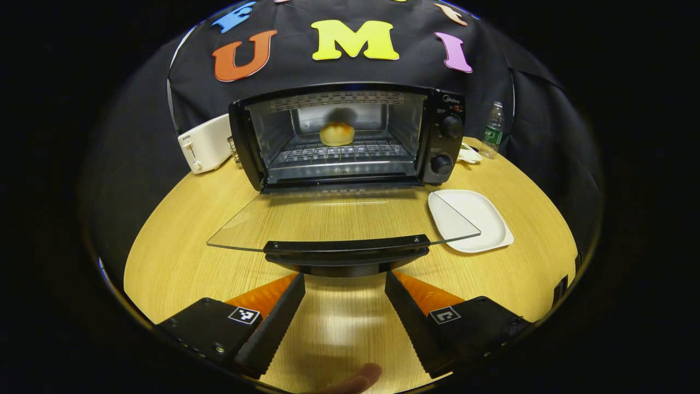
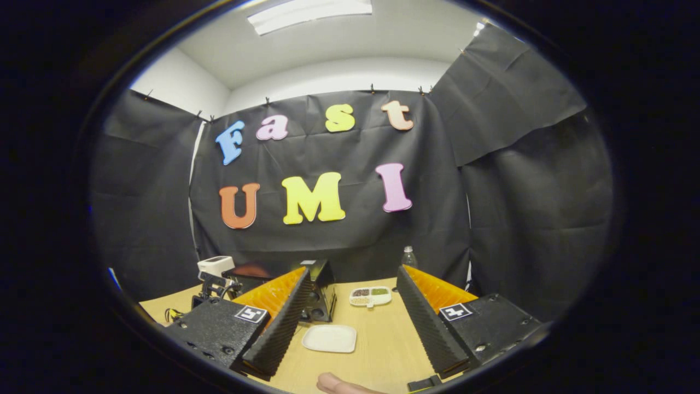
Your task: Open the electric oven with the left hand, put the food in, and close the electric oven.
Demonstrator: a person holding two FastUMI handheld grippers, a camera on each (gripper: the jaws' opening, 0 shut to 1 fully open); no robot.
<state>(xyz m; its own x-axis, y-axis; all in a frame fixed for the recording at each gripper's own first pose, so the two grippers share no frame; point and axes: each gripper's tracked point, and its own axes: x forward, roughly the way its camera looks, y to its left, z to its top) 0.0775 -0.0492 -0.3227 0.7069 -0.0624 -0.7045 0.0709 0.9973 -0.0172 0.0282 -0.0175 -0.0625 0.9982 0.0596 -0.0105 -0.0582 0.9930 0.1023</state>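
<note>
Glass, clear and flat, makes up the lowered oven door (image 1: 339,219), which lies open and roughly level over the wooden table (image 1: 180,257) in the left gripper view, its black handle (image 1: 346,253) along the near edge. Behind it stands the black electric oven (image 1: 350,137), cavity exposed, with two round knobs (image 1: 451,126) stacked on its right-hand panel. A golden bread roll (image 1: 337,133) sits on the wire rack (image 1: 342,152) toward the back of the cavity. The left gripper (image 1: 344,312) hangs just short of the door handle with its fingers spread wide, gripping nothing; the handle lies beyond the fingertips, not between them. A fingertip of the person (image 1: 358,378) shows at the bottom edge.

A white square plate (image 1: 471,219), bare, lies on the table right of the door, its near-left corner under the glass. A white toaster (image 1: 205,145) stands left of the oven, and a plastic bottle (image 1: 493,130) stands at the far right edge of the table.

In the right gripper view, the right gripper (image 2: 350,323) is held higher and farther back, fingers apart and empty. Between them the white plate (image 2: 330,338) lies on the table, with a small divided dish (image 2: 371,296) beyond it and the oven's side (image 2: 320,293) just left.
</note>
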